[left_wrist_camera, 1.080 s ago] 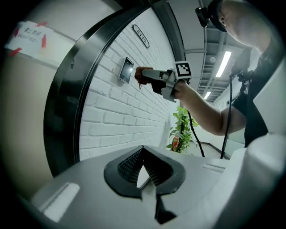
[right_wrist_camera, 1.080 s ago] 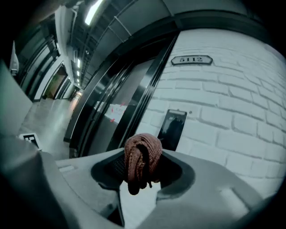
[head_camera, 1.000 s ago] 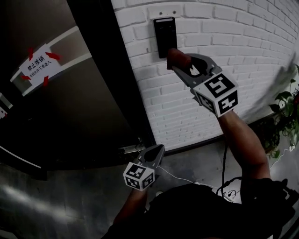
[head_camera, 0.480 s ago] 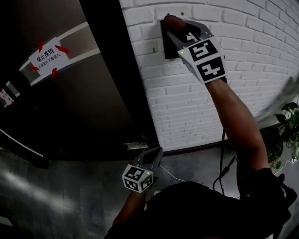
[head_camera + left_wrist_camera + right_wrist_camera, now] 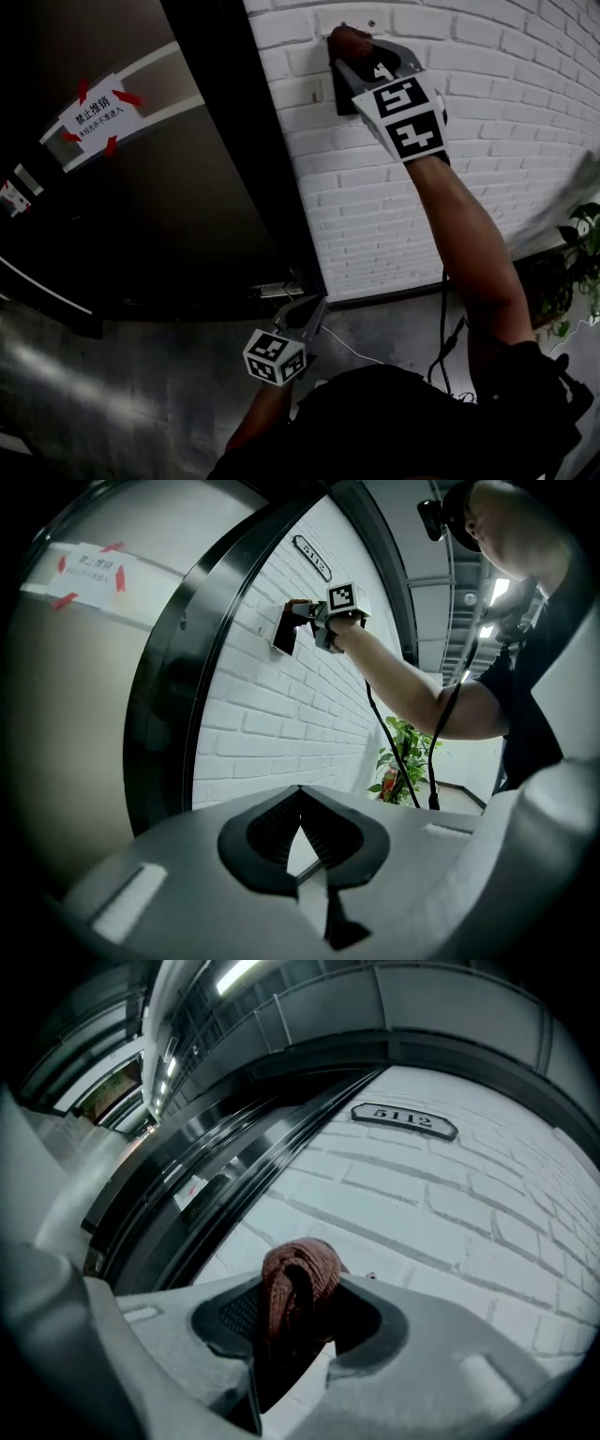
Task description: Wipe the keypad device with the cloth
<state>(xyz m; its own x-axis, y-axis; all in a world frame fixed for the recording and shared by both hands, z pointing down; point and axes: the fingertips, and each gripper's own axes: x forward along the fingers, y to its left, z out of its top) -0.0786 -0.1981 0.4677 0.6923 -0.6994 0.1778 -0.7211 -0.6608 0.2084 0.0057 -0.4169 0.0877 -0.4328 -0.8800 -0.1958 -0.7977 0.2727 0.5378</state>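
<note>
The black keypad device (image 5: 338, 97) hangs on the white brick wall; my right gripper (image 5: 349, 54) covers most of it. That gripper is shut on a bunched reddish-brown cloth (image 5: 346, 39), which presses at the device's top edge. The left gripper view shows the same from the side: the device (image 5: 284, 633), the cloth (image 5: 299, 605) and the right gripper (image 5: 317, 622). In the right gripper view the cloth (image 5: 298, 1283) bulges out between the jaws of my right gripper (image 5: 295, 1330) against the bricks. My left gripper (image 5: 310, 311) hangs low near the floor, shut and holding nothing.
A dark door with a taped white notice (image 5: 97, 118) stands left of the wall, behind a black frame (image 5: 267, 169). A number plate (image 5: 403, 1121) is mounted above the device. A potted plant (image 5: 574, 258) and a white cable (image 5: 361, 354) lie at floor level.
My right gripper has carried the cloth up the device, from its lower edge to its top. The left gripper has stayed in place.
</note>
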